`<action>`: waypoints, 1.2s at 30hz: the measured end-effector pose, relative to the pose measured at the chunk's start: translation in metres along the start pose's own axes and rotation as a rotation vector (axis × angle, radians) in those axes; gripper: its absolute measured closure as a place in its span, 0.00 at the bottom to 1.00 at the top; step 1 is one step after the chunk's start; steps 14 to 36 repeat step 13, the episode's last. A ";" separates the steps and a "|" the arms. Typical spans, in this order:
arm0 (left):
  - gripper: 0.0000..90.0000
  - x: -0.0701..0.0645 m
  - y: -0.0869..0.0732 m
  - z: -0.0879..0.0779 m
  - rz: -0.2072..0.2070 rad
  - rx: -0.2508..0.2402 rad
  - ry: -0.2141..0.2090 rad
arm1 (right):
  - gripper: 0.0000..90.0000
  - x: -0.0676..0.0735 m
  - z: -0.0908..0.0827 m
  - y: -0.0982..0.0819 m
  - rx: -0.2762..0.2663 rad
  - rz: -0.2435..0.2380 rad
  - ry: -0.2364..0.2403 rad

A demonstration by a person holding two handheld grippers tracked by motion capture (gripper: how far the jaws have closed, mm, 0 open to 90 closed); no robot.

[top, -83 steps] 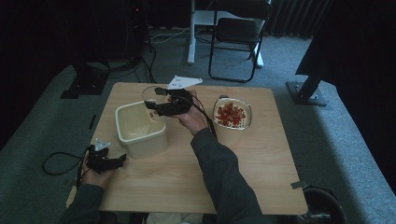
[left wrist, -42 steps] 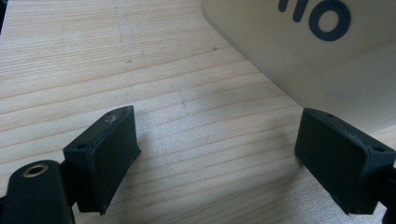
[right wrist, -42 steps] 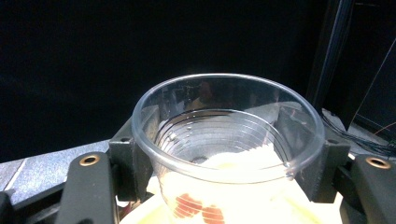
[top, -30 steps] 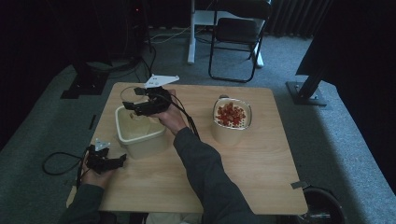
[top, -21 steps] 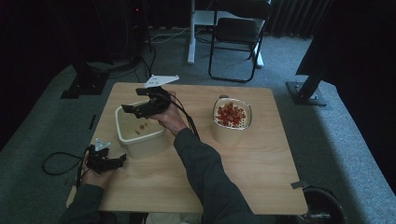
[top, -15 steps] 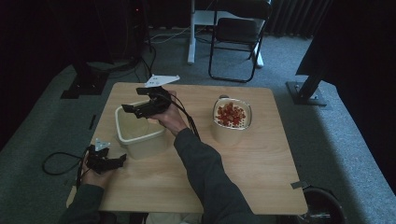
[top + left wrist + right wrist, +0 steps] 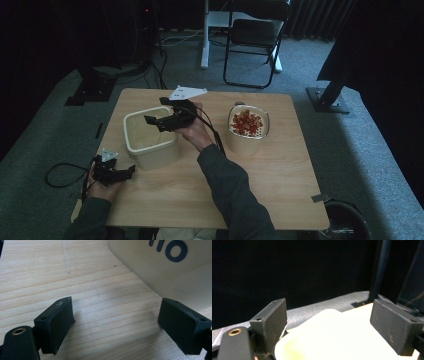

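My right gripper [image 7: 156, 121] over the cream tub [image 7: 150, 137], jaws just opened wide, empty, my left gripper [image 7: 125, 172] resting on the desk [image 7: 280, 170], jaws spread, holding nothing

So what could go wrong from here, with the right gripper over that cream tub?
The right gripper hangs open above the cream tub; swinging back low, it might catch the rim and shove the tub toward the left gripper resting beside it. Its cable trails close to the bowl of red pieces and could snag or nudge that bowl.
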State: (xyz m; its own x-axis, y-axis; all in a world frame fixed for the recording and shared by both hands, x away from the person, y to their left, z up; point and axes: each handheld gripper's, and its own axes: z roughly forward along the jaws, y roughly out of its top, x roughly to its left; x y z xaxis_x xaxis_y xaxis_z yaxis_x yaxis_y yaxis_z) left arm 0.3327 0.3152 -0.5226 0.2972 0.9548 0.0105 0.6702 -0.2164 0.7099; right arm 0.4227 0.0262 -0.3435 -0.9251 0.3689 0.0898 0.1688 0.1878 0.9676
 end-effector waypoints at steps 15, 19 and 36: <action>0.15 0.000 0.000 0.000 0.000 0.002 0.000 | 0.16 -0.003 -0.056 -0.051 0.036 0.027 -0.057; 0.15 0.000 0.000 0.000 0.000 0.002 0.000 | 0.16 -0.003 -0.056 -0.051 0.036 0.027 -0.057; 0.15 0.000 0.000 0.000 0.000 0.002 0.000 | 0.16 -0.003 -0.056 -0.051 0.036 0.027 -0.057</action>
